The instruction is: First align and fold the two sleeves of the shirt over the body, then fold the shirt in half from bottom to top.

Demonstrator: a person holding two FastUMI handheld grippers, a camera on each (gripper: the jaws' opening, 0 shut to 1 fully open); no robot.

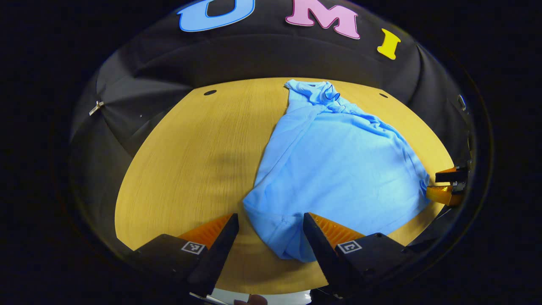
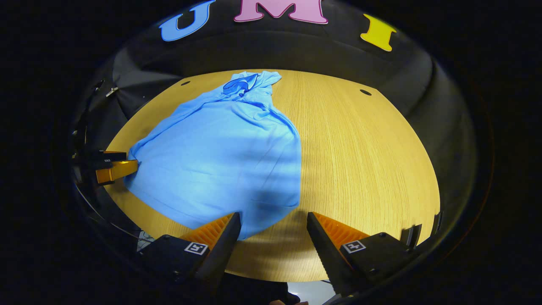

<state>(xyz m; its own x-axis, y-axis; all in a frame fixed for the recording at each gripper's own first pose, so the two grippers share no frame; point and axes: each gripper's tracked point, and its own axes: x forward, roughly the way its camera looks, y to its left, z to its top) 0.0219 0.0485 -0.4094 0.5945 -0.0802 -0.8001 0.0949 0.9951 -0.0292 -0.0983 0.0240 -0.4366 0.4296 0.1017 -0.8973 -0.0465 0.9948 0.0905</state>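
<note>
Rumpled blue shirt on woodgrain table

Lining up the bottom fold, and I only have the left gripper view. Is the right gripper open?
Observer: Yes, the right gripper is open, fingers wide apart.
Operator: Hem pinched?
Observer: No. The shirt has its hem corner lying in the gap, but the fingers aren't pressing on it.
Operator: Sleeve on that side folded in?
Observer: Looks so. That edge runs smooth, with no sleeve out on the table.
</note>
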